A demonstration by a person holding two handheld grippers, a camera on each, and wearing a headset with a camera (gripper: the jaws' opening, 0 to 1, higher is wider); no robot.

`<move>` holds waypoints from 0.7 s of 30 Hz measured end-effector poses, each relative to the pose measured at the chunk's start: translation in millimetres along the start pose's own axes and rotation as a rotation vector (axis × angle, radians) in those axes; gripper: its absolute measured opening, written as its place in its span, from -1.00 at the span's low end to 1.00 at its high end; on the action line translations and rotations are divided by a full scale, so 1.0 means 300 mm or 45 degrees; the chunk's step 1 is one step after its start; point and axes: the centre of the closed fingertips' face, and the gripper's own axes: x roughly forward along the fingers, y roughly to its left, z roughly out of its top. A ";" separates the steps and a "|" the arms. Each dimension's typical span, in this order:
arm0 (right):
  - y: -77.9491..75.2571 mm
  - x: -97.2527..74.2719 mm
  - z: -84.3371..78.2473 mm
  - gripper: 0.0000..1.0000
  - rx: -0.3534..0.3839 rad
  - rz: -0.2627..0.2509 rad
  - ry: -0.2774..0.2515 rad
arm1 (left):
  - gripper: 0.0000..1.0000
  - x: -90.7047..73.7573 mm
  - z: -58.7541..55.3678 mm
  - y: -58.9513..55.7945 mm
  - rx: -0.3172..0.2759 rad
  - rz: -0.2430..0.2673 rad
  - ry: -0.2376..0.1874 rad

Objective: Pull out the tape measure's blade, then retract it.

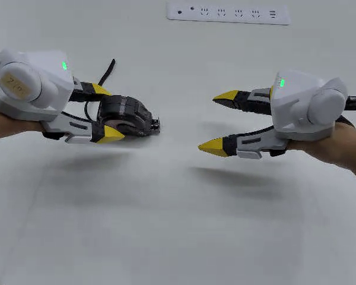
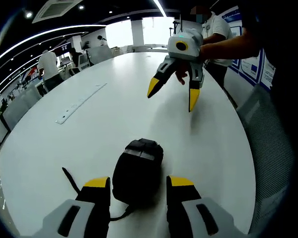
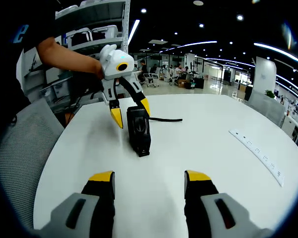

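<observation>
The left gripper has its yellow-tipped fingers closed on the black round-bodied tape measure, over at the left of the white worktop, blade mouth facing right. The right gripper hangs well apart to the right, fingers spread wide, holding nothing. The blade looks not yet drawn. Best play, I'd say: bring the right fingers straight onto the small hook tab, pinch it square, then pull level and in line with the case so it can't twist.
</observation>
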 end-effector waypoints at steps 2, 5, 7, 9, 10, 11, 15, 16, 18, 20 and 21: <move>0.000 0.019 0.003 0.09 -0.006 0.013 -0.001 | -0.23 0.003 -0.005 0.004 0.012 -0.008 0.014; 0.004 0.047 0.013 0.06 -0.020 0.033 -0.004 | -0.28 0.006 -0.007 0.005 0.034 -0.021 0.027; 0.007 0.067 0.019 0.04 -0.032 0.049 -0.002 | -0.33 0.007 -0.005 0.009 0.043 -0.020 0.026; 0.009 0.088 0.023 0.02 -0.039 0.063 -0.001 | -0.34 0.010 -0.007 0.005 0.048 -0.033 0.031; 0.009 0.096 0.024 0.01 -0.042 0.068 -0.001 | -0.34 0.011 -0.008 0.006 0.055 -0.034 0.032; 0.010 0.104 0.025 0.00 -0.045 0.072 0.000 | -0.34 0.012 -0.008 0.006 0.055 -0.035 0.033; 0.017 0.138 0.024 -0.07 -0.060 0.095 0.016 | -0.35 0.010 -0.009 0.005 0.052 -0.044 0.036; 0.019 0.144 0.025 -0.08 -0.057 0.100 0.015 | -0.35 0.011 -0.010 0.005 0.052 -0.047 0.038; 0.023 0.158 0.024 -0.11 -0.058 0.110 0.016 | -0.36 0.011 -0.011 0.005 0.052 -0.056 0.043; 0.029 0.172 0.021 -0.14 -0.061 0.124 0.021 | -0.37 0.012 -0.012 0.004 0.057 -0.062 0.050; 0.031 0.179 0.020 -0.16 -0.059 0.129 0.023 | -0.37 0.012 -0.012 0.004 0.053 -0.063 0.053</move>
